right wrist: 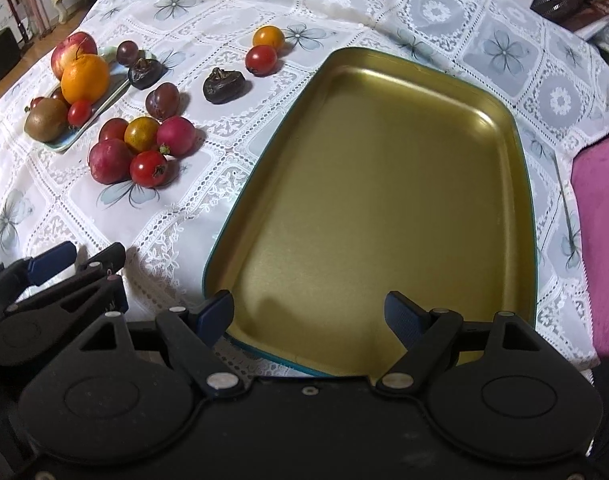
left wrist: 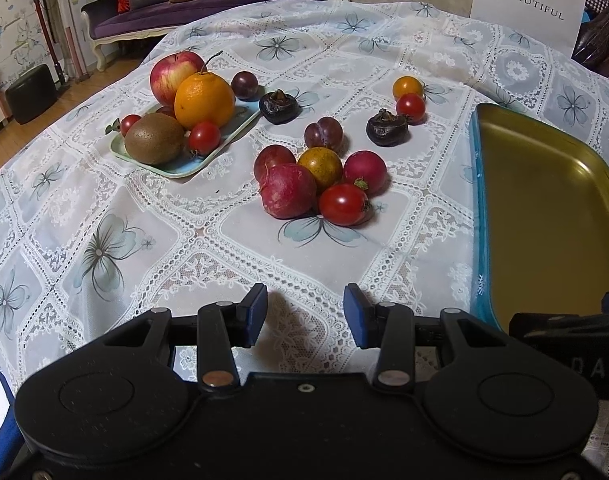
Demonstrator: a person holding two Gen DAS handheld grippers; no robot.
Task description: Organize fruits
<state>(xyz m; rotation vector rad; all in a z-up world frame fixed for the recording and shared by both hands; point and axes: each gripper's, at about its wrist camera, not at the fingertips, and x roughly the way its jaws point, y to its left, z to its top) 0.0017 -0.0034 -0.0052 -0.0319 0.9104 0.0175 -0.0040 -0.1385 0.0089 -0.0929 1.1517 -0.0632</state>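
Fruits are spread loose over the lace-covered surface point(left wrist: 224, 248), with a near cluster of five: a red cherry tomato point(left wrist: 343, 204), a yellow-green tomato point(left wrist: 319, 167), two radish-like red pieces point(left wrist: 287, 191) point(left wrist: 364, 172) and a dark red fruit point(left wrist: 273, 159) behind them, all touching one another. Farther back lie a plum point(left wrist: 323, 133), two dark wrinkled fruits point(left wrist: 386, 128) point(left wrist: 279, 107) and a pair made of an orange tomato point(left wrist: 407, 87) and a red tomato point(left wrist: 411, 107). A small pale tray point(left wrist: 208, 156) already holds an apple point(left wrist: 172, 74), an orange point(left wrist: 204, 100), a kiwi point(left wrist: 154, 140) and small tomatoes. The gold tray point(right wrist: 384, 184) beside the cluster is bare.

The tomatoes are judged light, smooth, thin-skinned and easily crushed or rolled; a gentle pinch across the widest part is advised, away from the stem. The wrinkled fruits look soft and are best taken across their flat sides. The radish-like pieces seem firmer and more tolerant of pressure. Because the cluster touches, outer pieces are best lifted first so neighbours are not set rolling.

The left claw point(left wrist: 304, 316) is seen spread, with nothing between its pads, short of the cluster. The right claw point(right wrist: 309, 316) is spread wide over the gold tray's near end, holding nothing.
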